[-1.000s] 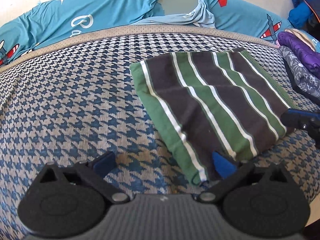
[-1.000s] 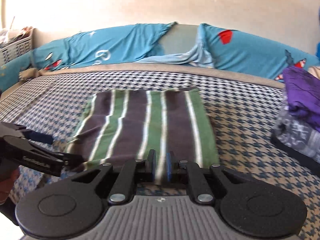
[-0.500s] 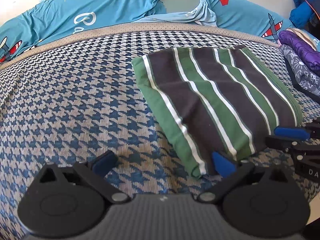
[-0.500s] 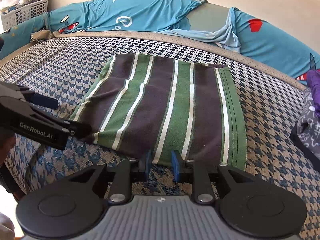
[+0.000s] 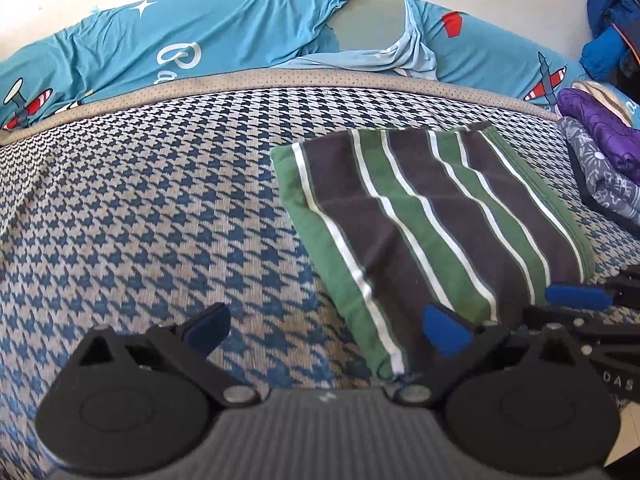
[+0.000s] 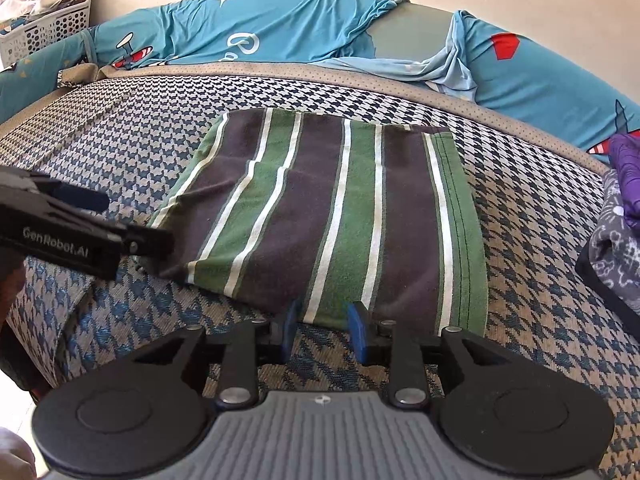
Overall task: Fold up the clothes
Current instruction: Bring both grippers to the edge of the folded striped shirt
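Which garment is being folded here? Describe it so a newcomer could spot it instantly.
On the houndstooth-covered bed, below the blue pillows, lies a flat folded cloth. Unlike the purple and grey pile to its right, it has green, dark and white stripes.

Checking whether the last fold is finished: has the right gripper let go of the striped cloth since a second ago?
Yes. The right gripper jaws have just been opening, and now stand apart at the near edge of the striped cloth rather than pinching it.

A folded cloth [image 6: 332,216] lies on the bed [image 6: 520,240], centre frame. Pillows [image 6: 280,28] line the bed's far edge, behind it. A clothes pile [image 6: 616,236] sits at right, a basket [image 6: 44,28] at upper left.
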Demonstrator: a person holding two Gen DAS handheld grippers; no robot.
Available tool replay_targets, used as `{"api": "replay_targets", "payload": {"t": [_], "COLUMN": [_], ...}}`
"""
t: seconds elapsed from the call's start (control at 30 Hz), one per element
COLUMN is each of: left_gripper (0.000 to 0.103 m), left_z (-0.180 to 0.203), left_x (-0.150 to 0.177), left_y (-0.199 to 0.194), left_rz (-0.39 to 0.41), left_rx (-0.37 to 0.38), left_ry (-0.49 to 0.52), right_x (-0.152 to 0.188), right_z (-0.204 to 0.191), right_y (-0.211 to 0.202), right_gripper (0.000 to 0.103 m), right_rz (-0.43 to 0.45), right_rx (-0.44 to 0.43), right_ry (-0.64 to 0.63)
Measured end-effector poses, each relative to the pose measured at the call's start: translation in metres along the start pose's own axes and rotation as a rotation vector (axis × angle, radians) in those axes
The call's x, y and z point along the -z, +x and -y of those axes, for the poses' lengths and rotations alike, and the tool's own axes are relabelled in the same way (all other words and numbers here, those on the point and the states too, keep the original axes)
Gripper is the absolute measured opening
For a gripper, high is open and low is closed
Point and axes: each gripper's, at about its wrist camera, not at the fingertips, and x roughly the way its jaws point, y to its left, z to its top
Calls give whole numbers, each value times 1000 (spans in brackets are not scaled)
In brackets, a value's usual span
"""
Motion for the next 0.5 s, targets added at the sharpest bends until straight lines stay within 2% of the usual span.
{"api": "replay_targets", "payload": {"t": [0.07, 0.33, 0.5], "left_gripper": [103, 103, 103], "left_z": [-5, -4, -2], "left_x": [2, 18, 21], "left_y": [8, 2, 1], "left_rz": [-47, -18, -15], "left_rx": [-19, -19, -22], "left_ry": [-26, 6, 17], "right_x": [-1, -3, -7], "right_z": [0, 2, 4], "right_y": [0, -1, -7], "right_gripper": [28, 29, 29], "right_rz": [0, 4, 45], "right_rx": [1, -3, -20], "right_ry": [-2, 7, 35]}}
